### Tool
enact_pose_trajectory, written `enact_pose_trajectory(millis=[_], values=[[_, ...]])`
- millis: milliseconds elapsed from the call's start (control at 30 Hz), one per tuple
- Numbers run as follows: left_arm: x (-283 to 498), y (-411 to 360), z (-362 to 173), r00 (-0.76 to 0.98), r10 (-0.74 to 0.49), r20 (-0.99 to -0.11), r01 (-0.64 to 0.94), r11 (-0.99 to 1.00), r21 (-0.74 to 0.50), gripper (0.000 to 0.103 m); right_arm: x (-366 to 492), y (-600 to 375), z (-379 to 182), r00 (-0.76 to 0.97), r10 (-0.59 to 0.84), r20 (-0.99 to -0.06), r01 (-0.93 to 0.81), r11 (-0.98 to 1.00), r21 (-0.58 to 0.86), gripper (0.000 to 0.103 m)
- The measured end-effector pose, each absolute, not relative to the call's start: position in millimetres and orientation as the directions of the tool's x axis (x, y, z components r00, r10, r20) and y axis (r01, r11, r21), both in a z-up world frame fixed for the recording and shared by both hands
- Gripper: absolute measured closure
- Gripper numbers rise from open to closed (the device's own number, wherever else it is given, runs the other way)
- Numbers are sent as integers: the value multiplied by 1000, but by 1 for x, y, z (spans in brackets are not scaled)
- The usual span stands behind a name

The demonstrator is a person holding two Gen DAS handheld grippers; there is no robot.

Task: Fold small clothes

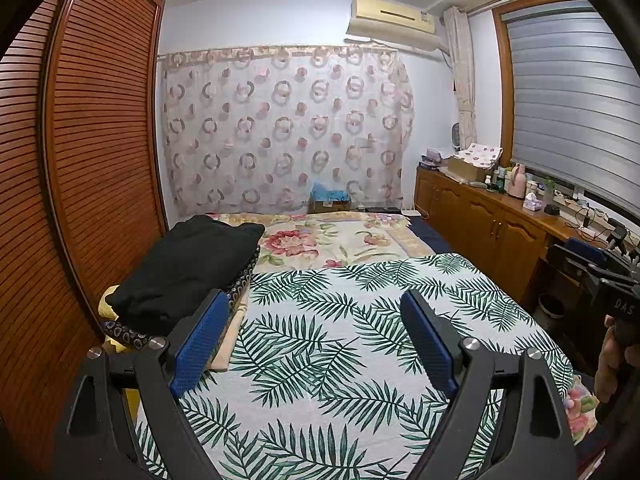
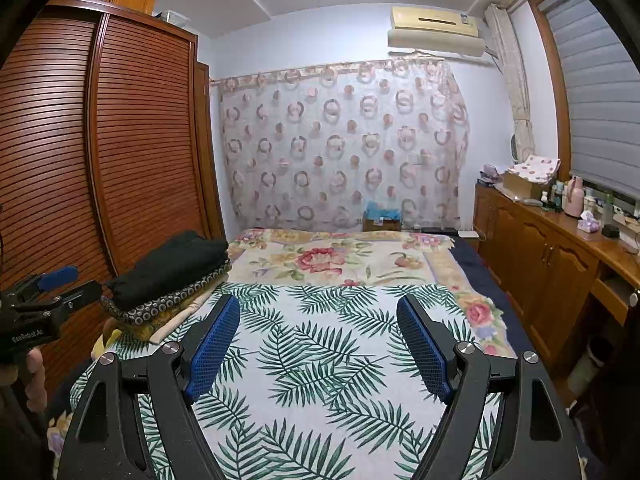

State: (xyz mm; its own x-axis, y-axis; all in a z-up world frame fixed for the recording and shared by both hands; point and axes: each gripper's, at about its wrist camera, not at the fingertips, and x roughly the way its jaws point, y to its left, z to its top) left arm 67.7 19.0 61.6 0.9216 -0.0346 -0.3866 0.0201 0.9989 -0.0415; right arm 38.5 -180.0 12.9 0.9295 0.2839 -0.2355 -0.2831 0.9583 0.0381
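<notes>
**A:** Left cam first. My left gripper (image 1: 316, 340) is spread wide with nothing in it, hovering over the palm-leaf sheet (image 1: 360, 320) and tipped a little downward. The clothes (image 1: 180, 268) sit stacked at the left edge of the bed, black piece on top, just beyond the left finger. Looks like I'm between garments, or maybe done.

**B:** And the other cam?

**A:** Same story. The right gripper (image 2: 318, 344) is wide and empty, nearly level, aimed down the middle of the sheet. The stack (image 2: 176, 272) is off to the left, and my left hand (image 2: 34, 376) is at that edge. No loose garment that I can see, so next I'd have to fetch one and lay it flat.
</notes>
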Motion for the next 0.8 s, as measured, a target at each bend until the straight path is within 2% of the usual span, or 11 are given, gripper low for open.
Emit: enact_pose_trajectory(millis=[800], values=[[65,23,69,927,-26,-375,11,999,-40,15,52,-203,10,933,274,-234,-276,961,24,21]])
